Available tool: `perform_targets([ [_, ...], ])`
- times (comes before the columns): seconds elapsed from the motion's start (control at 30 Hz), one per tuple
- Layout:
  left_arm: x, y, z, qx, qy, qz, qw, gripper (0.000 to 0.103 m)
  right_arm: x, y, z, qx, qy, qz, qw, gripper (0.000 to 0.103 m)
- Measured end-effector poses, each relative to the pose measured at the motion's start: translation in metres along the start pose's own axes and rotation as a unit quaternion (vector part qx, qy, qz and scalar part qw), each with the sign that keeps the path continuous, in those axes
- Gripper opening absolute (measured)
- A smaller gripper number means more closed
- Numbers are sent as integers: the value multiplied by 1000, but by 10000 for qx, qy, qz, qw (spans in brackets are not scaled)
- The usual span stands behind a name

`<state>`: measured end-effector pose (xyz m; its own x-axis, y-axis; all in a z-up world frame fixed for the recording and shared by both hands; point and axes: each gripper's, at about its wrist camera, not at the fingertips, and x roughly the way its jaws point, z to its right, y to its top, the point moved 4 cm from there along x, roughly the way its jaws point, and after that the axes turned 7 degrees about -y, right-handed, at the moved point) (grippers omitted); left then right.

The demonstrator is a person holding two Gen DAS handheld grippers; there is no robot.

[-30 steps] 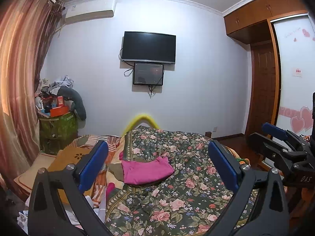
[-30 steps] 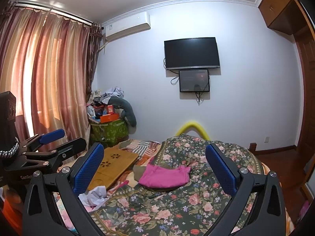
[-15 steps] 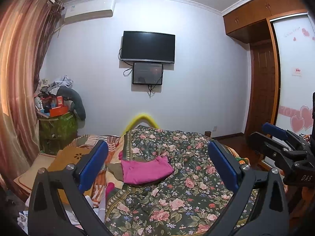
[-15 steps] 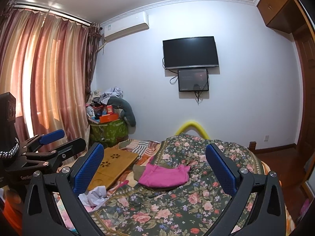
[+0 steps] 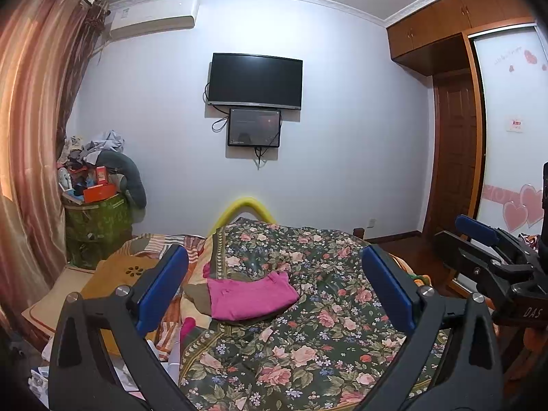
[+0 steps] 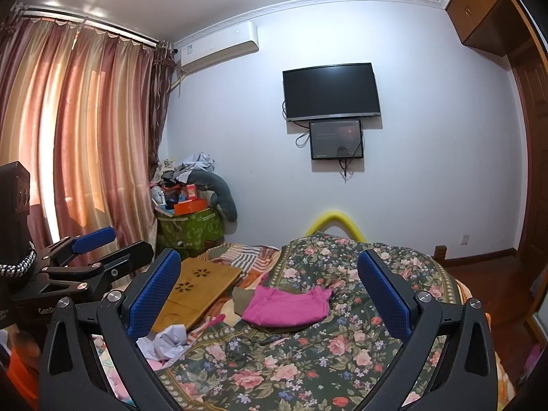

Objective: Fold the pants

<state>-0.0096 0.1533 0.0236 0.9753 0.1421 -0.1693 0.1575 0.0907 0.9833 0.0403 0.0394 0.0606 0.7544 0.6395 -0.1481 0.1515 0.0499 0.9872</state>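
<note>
A bed (image 5: 308, 359) fills the lower half of both views, covered by a dark floral quilt (image 6: 308, 370). Beyond it stands a white wall (image 5: 342, 171) bearing a black TV (image 5: 255, 81) with a smaller screen (image 5: 254, 132) just below, and an air conditioner (image 6: 219, 48) up near the ceiling. Striped pink curtains (image 6: 85, 137) hang along the left side, and a brown wardrobe (image 5: 455, 17) with a door sits at the right. In the corner by the curtains a green bin (image 6: 191, 226) is heaped with clothes and boxes.

On the bed's left part lies a wooden lap tray (image 6: 195, 291), with crumpled white paper (image 6: 167, 340) near its front end. The pink pants (image 5: 250, 296) lie folded in a flat bundle on the quilt, toward the bed's left-centre, resting over an olive cloth (image 6: 245, 299) that peeks out at their left edge.

The left gripper (image 5: 274, 291) hovers above the near end of the bed, jaws spread wide, empty, well apart from the pants. The right gripper (image 6: 270, 294) hangs likewise, jaws spread wide and holding nothing.
</note>
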Motion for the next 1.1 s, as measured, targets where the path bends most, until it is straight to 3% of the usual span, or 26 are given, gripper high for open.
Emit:
perform_targets([
  [1.1, 8, -3, 2, 101, -225, -186, 9995, 103, 2, -3, 4, 69, -152, -72, 9998, 103],
])
